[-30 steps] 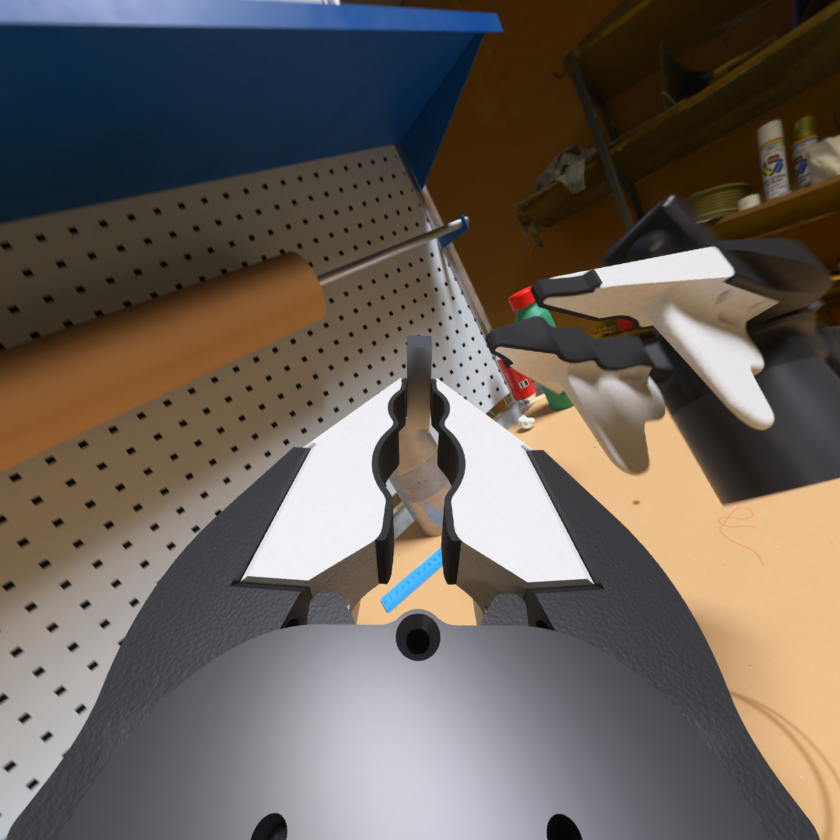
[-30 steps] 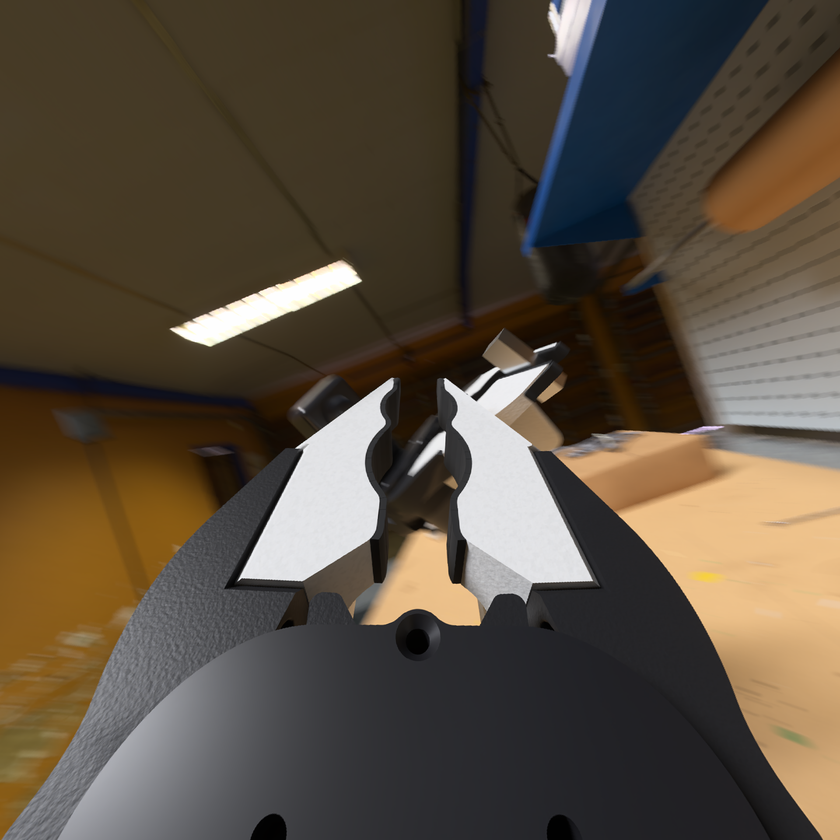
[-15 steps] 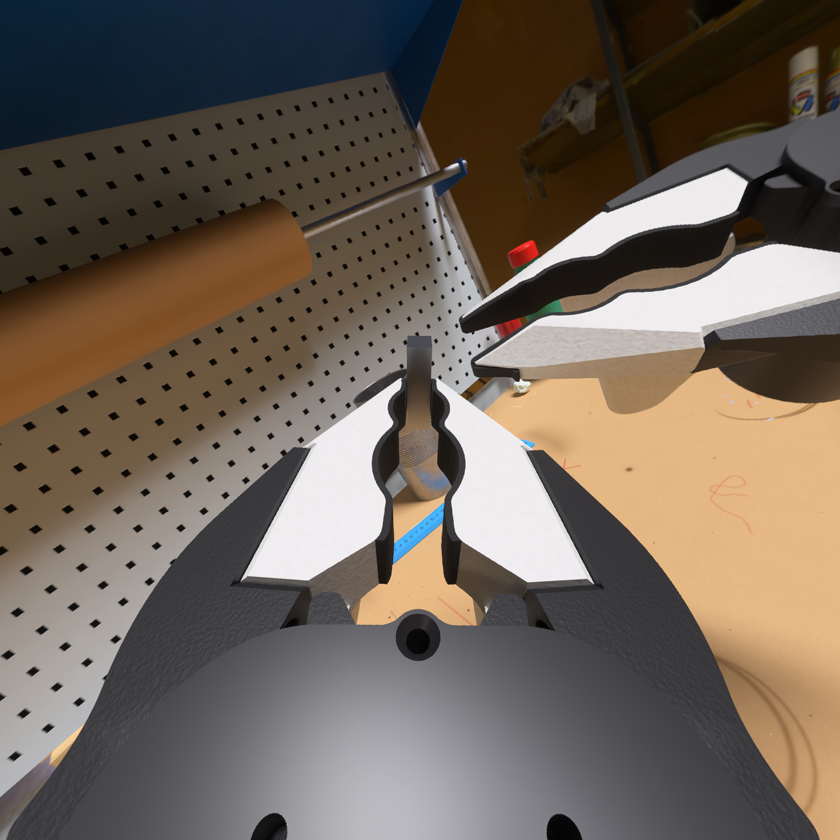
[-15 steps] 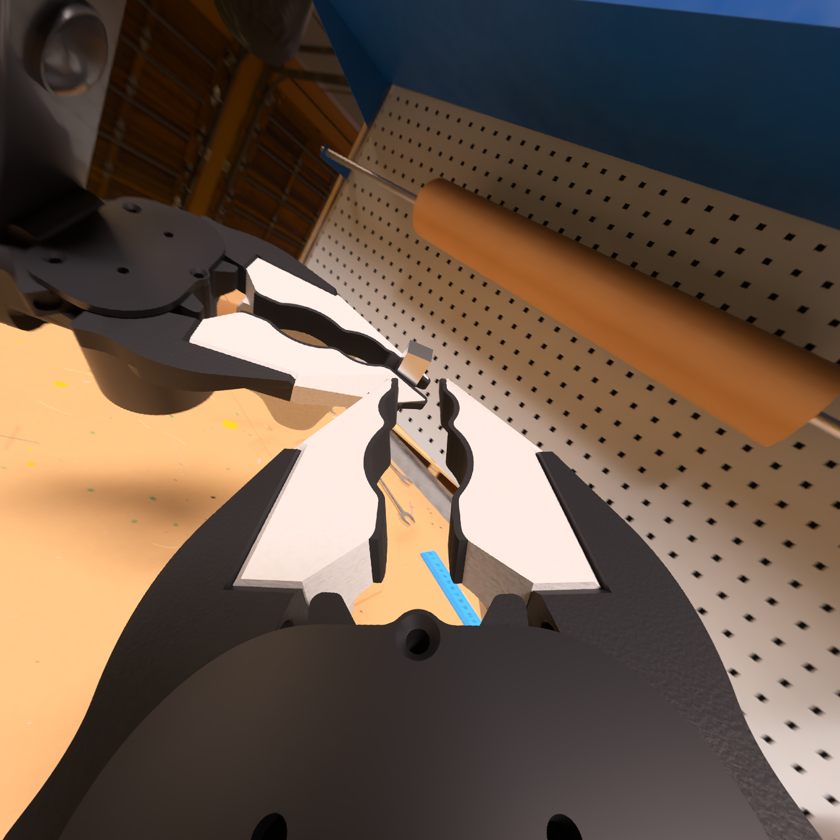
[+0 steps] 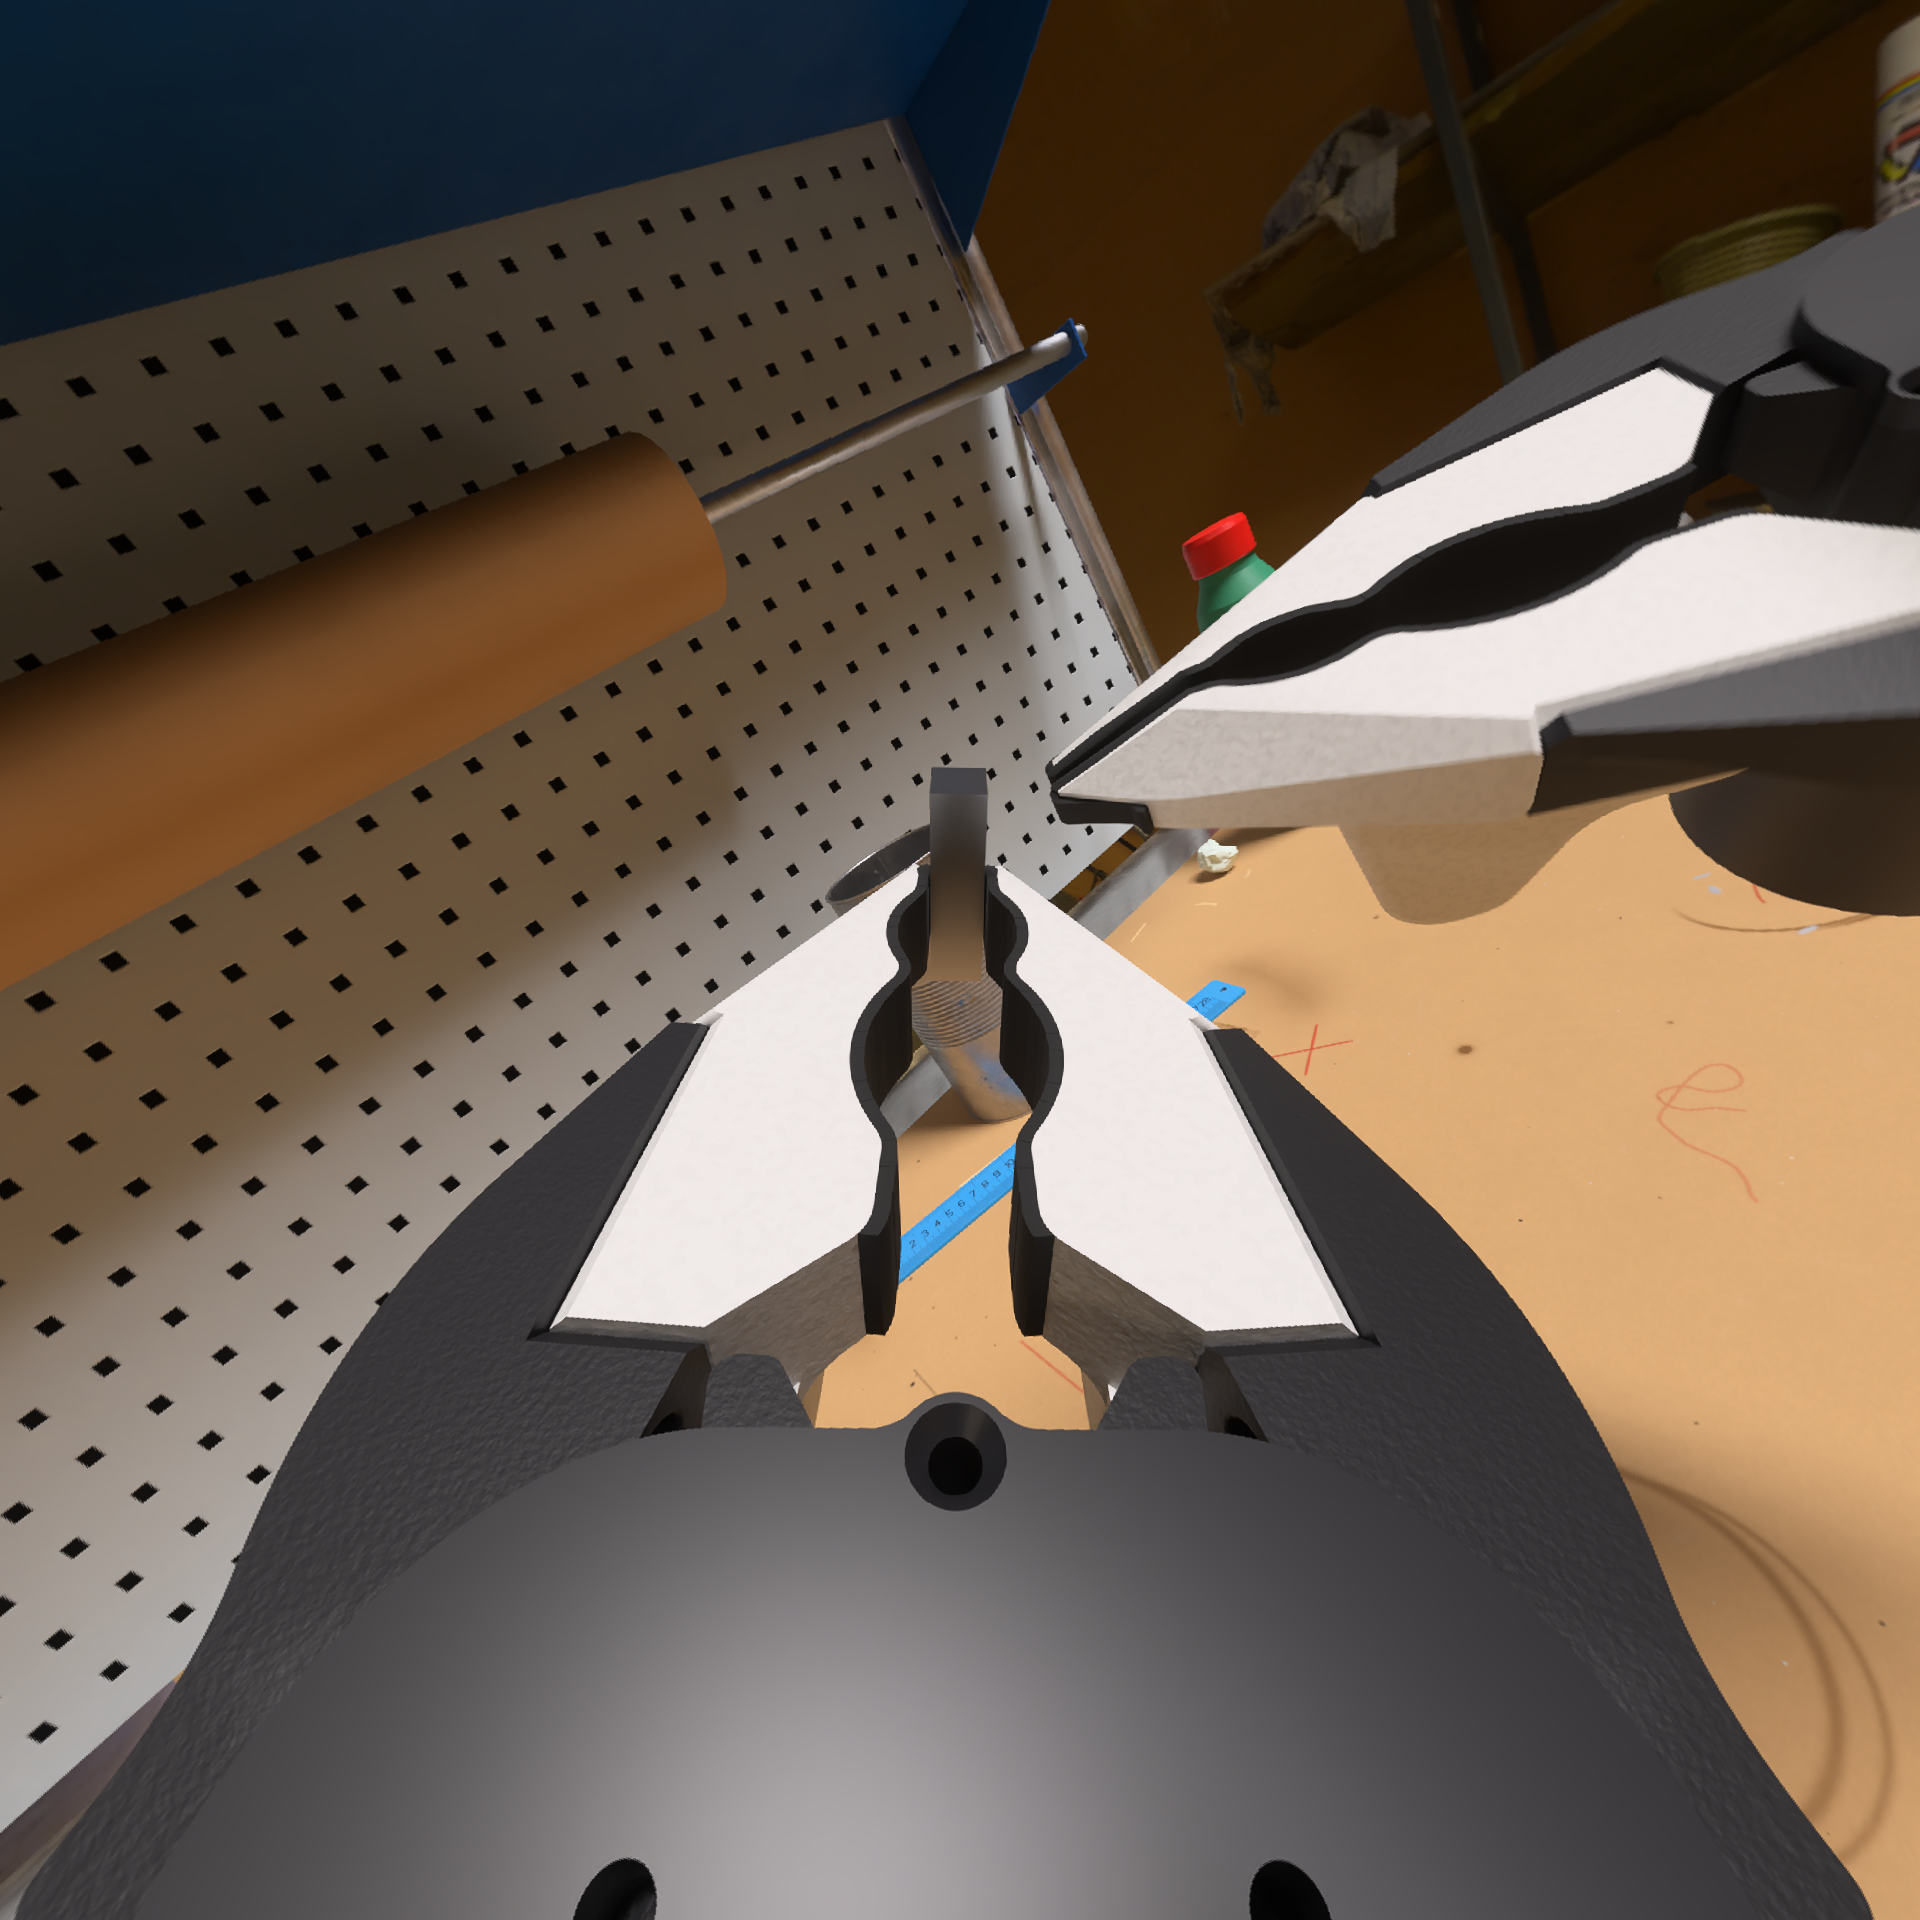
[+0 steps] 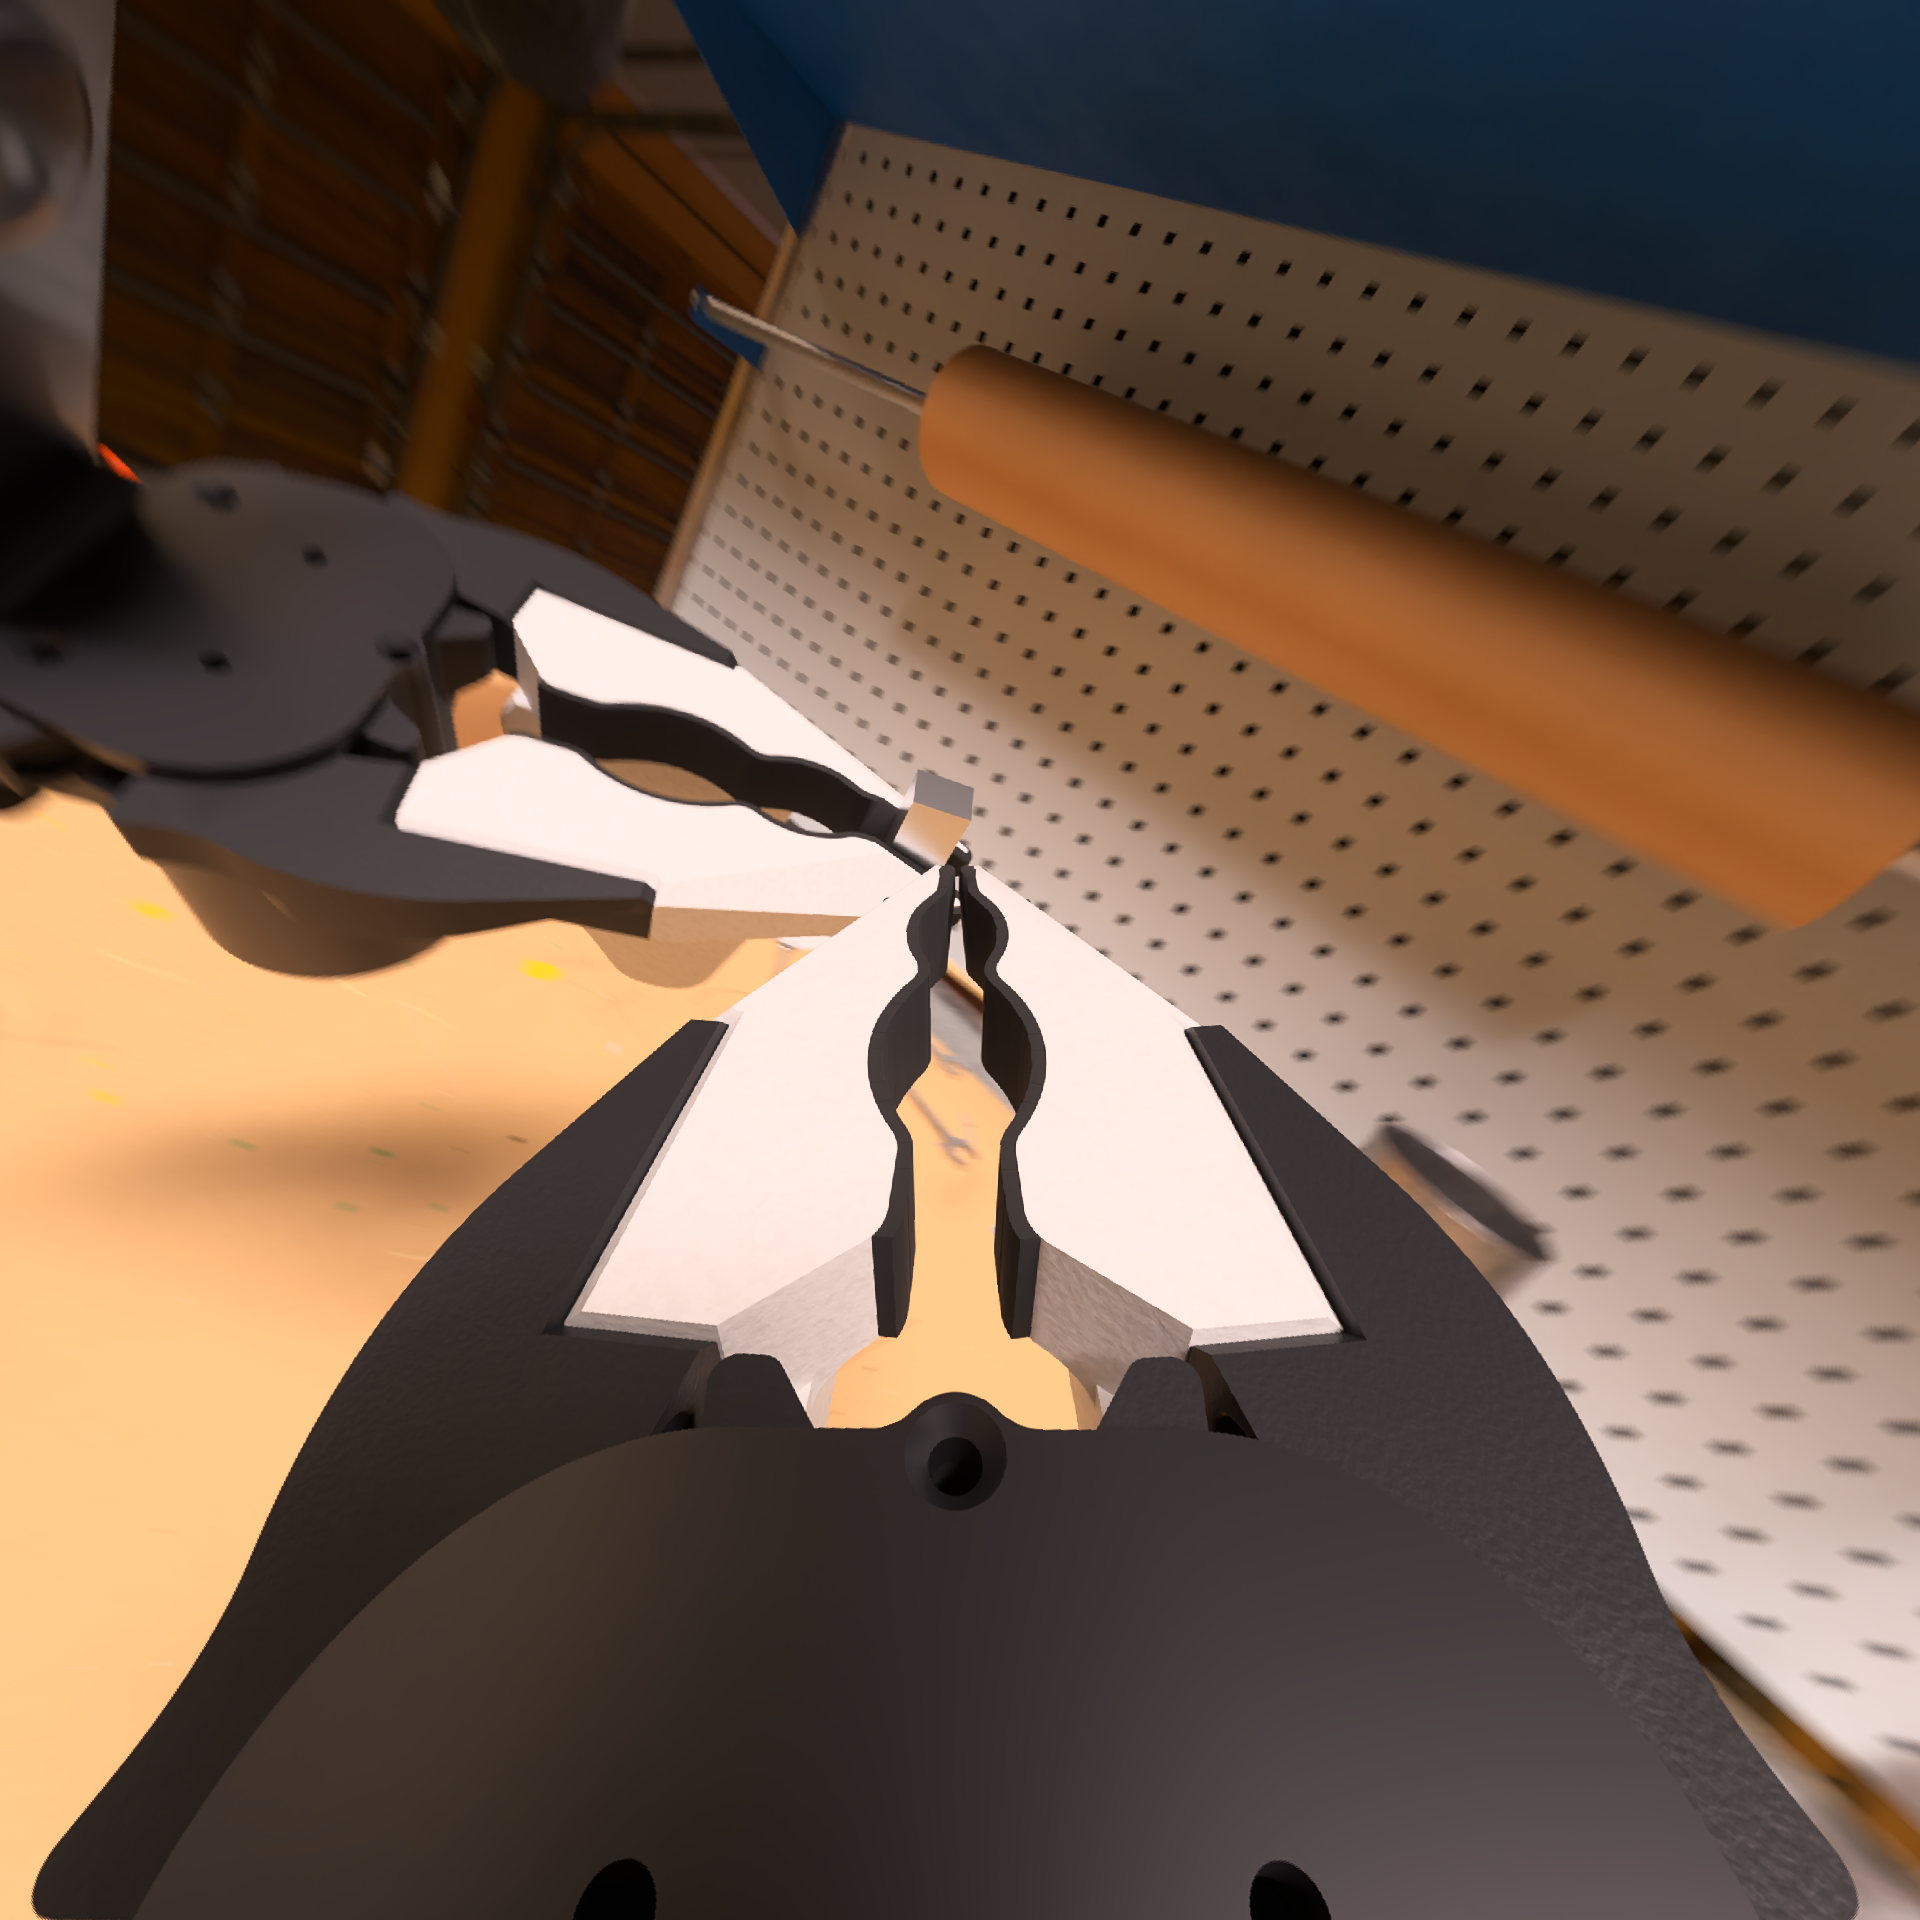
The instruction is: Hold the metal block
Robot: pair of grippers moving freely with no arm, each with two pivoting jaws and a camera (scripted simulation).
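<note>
The metal block (image 5: 956, 821) is a small grey bar. My left gripper (image 5: 956, 878) is shut on it, and its far end sticks out past the fingertips, above the bench. My right gripper (image 5: 1060, 795) comes in from the right with its jaws closed; its tips stand just right of the block's free end, with a small gap. In the right wrist view my right gripper (image 6: 954, 883) is shut and its tips sit just below the block (image 6: 940, 808), which the left gripper (image 6: 894, 831) holds from the left.
A white pegboard (image 5: 416, 883) stands close on the left under a blue shelf (image 5: 416, 125), with a brown roll (image 5: 364, 665) on a rod. On the tan bench (image 5: 1558, 1195) lie a metal cylinder (image 5: 982, 1070) and a blue ruler (image 5: 956, 1205). A green bottle (image 5: 1226, 577) stands behind.
My right gripper swung round toward the left one, came in close to the block's free end and closed its jaws. My left gripper stayed shut on the block.
</note>
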